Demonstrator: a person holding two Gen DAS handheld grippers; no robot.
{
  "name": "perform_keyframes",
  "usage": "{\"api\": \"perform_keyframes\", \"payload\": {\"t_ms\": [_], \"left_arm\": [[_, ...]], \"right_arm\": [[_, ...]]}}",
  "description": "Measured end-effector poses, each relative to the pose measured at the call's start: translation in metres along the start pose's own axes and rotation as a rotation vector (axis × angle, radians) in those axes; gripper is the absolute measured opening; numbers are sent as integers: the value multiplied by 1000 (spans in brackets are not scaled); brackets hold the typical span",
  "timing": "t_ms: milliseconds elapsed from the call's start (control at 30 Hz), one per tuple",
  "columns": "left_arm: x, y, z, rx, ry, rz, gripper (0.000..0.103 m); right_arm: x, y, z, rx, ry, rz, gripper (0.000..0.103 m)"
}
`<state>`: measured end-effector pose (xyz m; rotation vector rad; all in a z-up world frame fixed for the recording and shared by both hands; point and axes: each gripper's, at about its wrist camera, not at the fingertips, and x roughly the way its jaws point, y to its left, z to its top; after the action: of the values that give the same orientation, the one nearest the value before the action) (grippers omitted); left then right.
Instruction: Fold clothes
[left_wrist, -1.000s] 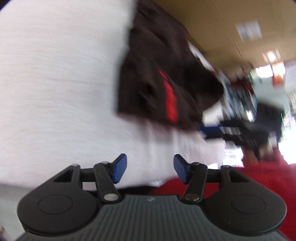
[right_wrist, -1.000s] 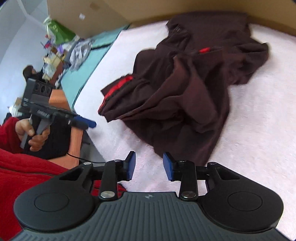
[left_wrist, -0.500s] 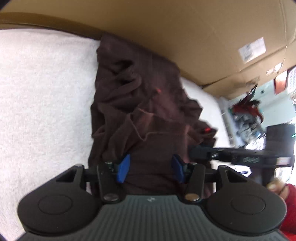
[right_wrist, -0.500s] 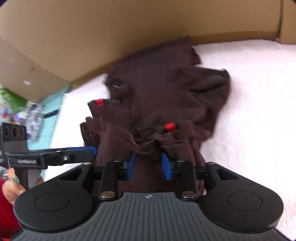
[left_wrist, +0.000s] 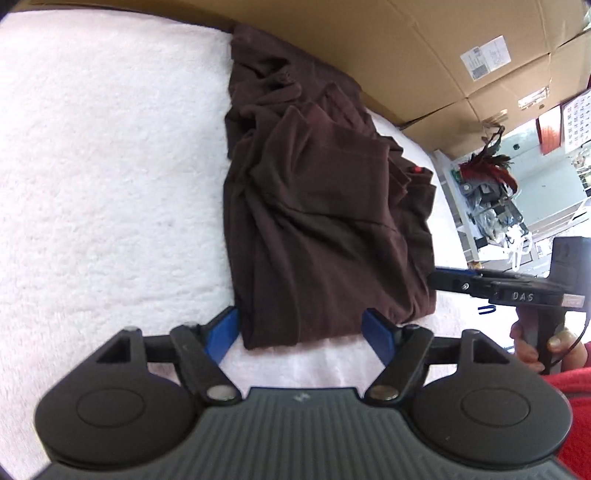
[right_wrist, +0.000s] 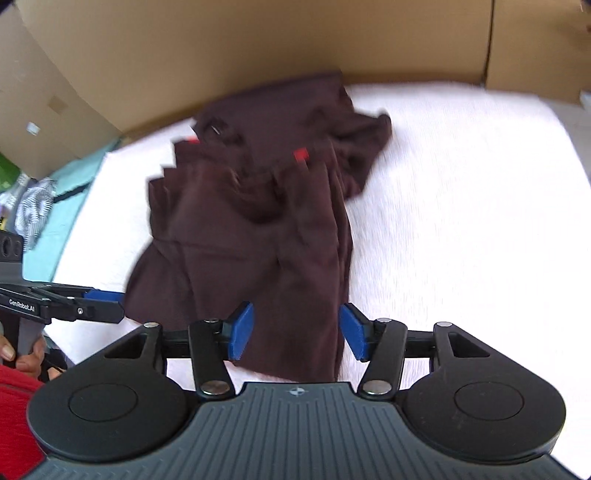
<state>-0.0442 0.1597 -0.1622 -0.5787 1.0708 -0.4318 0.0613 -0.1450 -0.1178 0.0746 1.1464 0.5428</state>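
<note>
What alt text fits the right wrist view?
A crumpled dark brown garment with small red tabs lies on a white fleecy surface, its near edge between the open blue-padded fingers of the right gripper. The left gripper reaches in beside the garment's edge; brown cardboard boxes stand behind.

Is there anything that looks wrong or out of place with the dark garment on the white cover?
The dark brown garment is not flat: it lies bunched and creased on the white cover, with layers overlapping and small red patches showing among the folds. Both grippers, left and right, are open at its near edge.
</note>
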Motion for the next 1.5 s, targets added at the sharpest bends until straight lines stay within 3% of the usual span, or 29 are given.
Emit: {"api": "perform_keyframes", "payload": {"t_ms": [167,233,300,400,467,500,533,600,633,767,833,900,933,1000,1133,1267,1400,1500], "left_arm": [[7,-4,-2,23,27,-47,40],[4,-5,-7,9,33,-92,31],[-2,-5,-10,-11,21,-117,30],[-3,0,-13,-38,15,-61,32],[-3,4,-15,-48,26,-20,43],[-5,4,-16,-63,16,-26,52],[-7,4,-17,-74,5,-38,68],[-10,2,-18,-85,-17,-60,79],[-7,1,-18,-80,-24,-54,79],[8,-5,-16,-42,-63,-46,72],[12,-9,-15,-32,-71,-37,67],[11,-7,-16,-45,-69,-17,48],[9,-5,-18,-59,-68,-9,29],[2,-2,-24,-88,-65,-9,16],[-17,-23,-43,-31,-46,-24,12],[-25,-24,-69,-57,-14,-17,12],[-26,-18,-88,-47,21,-14,12],[-25,-17,-95,-14,46,-11,12]], "right_arm": [[20,-17,-4,111,23,45,55],[19,-21,-4,135,22,68,32],[17,-27,-4,171,29,101,20],[12,-38,-5,228,47,162,21],[9,-41,-7,217,52,144,29],[6,-42,-8,203,48,128,41],[3,-42,-9,189,39,115,48],[3,-45,-10,187,43,125,56],[5,-47,-11,198,52,144,56],[19,-38,-13,149,46,175,57],[23,-28,-12,92,30,158,48],[26,-26,-10,76,35,159,33],[25,-29,-9,86,41,170,25],[21,-38,-7,137,54,210,17],[1,-46,-15,138,88,264,16],[-12,-46,-35,111,156,279,16],[-12,-36,-54,83,188,240,16],[-21,-22,-55,39,118,165,20]]}}
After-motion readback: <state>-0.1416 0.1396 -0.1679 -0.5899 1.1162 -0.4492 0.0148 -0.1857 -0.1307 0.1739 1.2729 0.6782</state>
